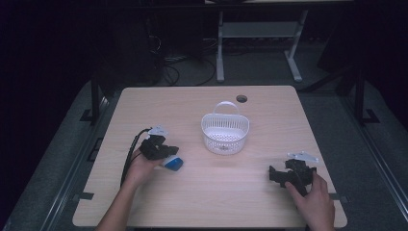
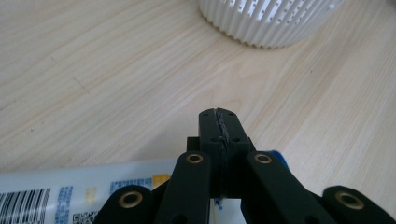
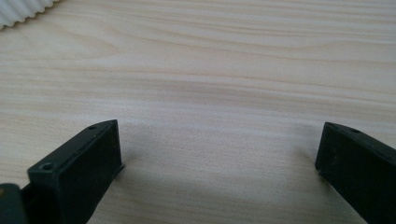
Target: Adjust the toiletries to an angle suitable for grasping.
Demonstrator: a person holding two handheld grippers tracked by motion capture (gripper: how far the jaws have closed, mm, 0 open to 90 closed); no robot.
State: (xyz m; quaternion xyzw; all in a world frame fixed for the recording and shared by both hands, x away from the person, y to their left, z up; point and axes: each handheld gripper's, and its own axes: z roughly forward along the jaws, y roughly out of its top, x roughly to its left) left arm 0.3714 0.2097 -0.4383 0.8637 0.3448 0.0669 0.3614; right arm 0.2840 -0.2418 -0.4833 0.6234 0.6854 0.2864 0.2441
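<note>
- Pale wooden table [image 1: 202,192], dim room; white slatted plastic basket [image 1: 224,132] mid-table.
- Left gripper [image 2: 219,126] pinched tight, empty, over white-and-blue labelled tube [image 2: 70,191]; spread before grasping.
- Right gripper [image 3: 217,154] spread wide, idle.

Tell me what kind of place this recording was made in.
Probably a lab or office workroom: a light wood table with a cable hole, a second desk frame behind it, and cables on a dark carpeted floor.

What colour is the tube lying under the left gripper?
The tube is white with blue print, a barcode and a blue end, seen best in the left gripper view.
</note>
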